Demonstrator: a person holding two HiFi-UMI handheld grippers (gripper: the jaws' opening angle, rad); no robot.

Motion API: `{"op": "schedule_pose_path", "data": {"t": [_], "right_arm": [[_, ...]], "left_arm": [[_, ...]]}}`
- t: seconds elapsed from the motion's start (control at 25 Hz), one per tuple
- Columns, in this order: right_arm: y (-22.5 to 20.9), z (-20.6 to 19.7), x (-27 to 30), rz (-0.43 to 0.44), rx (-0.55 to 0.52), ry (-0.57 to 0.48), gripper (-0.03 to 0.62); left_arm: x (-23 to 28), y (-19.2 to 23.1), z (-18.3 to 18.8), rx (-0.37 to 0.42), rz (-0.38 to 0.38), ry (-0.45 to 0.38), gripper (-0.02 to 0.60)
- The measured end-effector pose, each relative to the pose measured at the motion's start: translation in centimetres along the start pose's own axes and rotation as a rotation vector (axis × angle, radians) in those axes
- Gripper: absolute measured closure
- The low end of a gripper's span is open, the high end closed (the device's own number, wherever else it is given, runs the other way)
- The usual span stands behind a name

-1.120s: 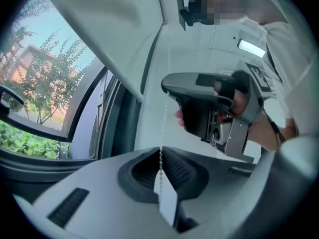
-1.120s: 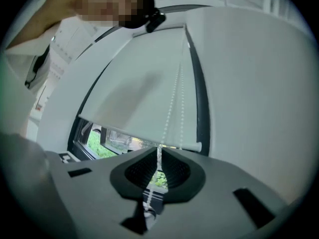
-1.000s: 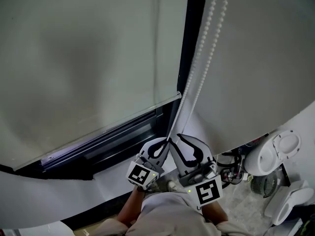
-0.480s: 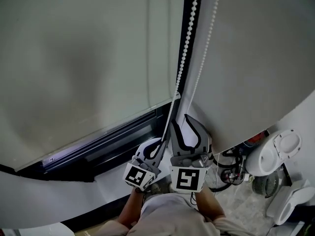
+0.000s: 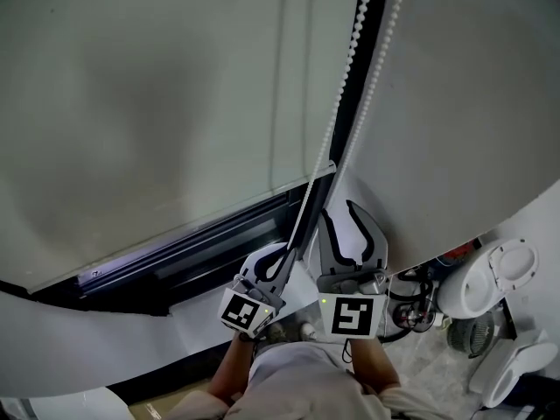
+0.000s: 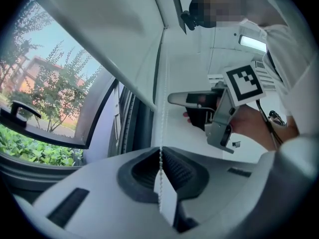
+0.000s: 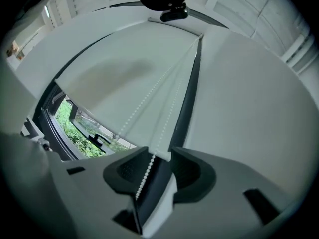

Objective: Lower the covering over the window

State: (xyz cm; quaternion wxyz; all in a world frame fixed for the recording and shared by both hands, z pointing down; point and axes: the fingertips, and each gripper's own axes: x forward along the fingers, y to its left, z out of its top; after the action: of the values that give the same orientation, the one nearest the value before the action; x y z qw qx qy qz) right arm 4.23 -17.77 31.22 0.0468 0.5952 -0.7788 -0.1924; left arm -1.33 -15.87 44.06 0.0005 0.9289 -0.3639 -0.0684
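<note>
White bead chain [image 6: 160,128] pinched in left gripper [image 6: 160,156]; right gripper [image 7: 158,159] jaws, just opening, straddle it

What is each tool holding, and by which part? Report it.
Left tool pinches the bead chain on a low stretch of one strand. Right tool holds nothing: its jaws have just been opening, a strand lying loose between them.
</note>
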Motion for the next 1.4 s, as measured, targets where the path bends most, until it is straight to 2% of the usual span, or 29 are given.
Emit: {"op": "schedule_pose_path", "data": {"t": [0.08, 0.12, 0.2, 0.32, 0.48, 0.52, 0.64, 0.76, 0.92, 1.12, 1.16, 1.2, 1.24, 1.4], "right_arm": [[0.9, -0.2, 0.9, 0.058, 0.046, -0.015, 0.451], [1.2, -0.5, 1.3, 0.078, 0.054, -0.017, 0.478], [1.5, -1.1, 1.8, 0.096, 0.088, -0.004, 0.593], [1.7, -1.3, 1.9, 0.142, 0.164, 0.007, 0.595], [2.8, -3.0, 0.6, 0.219, 0.194, 0.075, 0.595], [3.0, -3.1, 0.1, 0.225, 0.212, 0.070, 0.595], [3.5, -2.3, -0.7, 0.224, 0.239, 0.017, 0.597], [4.8, -4.2, -1.4, 0.270, 0.203, 0.068, 0.597], [7.4, -8.3, -2.9, 0.324, 0.232, 0.176, 0.597], [9.9, -11.5, -4.6, 0.367, 0.261, 0.247, 0.597], [10.2, -12.1, -4.9, 0.374, 0.262, 0.259, 0.597], [10.6, -12.6, -5.1, 0.380, 0.263, 0.273, 0.597], [10.9, -13.3, -5.3, 0.385, 0.265, 0.290, 0.597], [12.8, -17.1, -6.2, 0.413, 0.275, 0.391, 0.597]], "left_arm": [[0.0, -0.1, -0.1, 0.001, -0.003, 0.000, 0.561], [0.1, -0.1, -0.2, 0.002, -0.004, 0.000, 0.561], [0.1, -0.1, -0.3, 0.006, -0.006, -0.002, 0.560], [0.1, 0.0, -0.1, 0.016, -0.002, -0.005, 0.560], [0.0, -0.2, 1.3, 0.027, -0.002, 0.012, 0.555], [0.0, -0.3, 1.6, 0.024, -0.004, 0.015, 0.535], [-0.5, -0.6, 3.5, 0.014, 0.000, -0.010, 0.399], [-0.9, -1.5, 6.9, 0.019, -0.010, -0.057, 0.396], [0.0, -3.2, 9.8, 0.057, -0.095, -0.058, 0.457], [2.3, -3.5, 10.0, 0.091, -0.101, -0.047, 0.474], [2.7, -3.5, 9.9, 0.095, -0.096, -0.047, 0.499], [2.9, -3.5, 9.6, 0.101, -0.091, -0.040, 0.548], [3.0, -3.5, 9.1, 0.107, -0.088, -0.024, 0.563], [1.8, -3.3, 4.4, 0.048, -0.089, 0.092, 0.568]]}}
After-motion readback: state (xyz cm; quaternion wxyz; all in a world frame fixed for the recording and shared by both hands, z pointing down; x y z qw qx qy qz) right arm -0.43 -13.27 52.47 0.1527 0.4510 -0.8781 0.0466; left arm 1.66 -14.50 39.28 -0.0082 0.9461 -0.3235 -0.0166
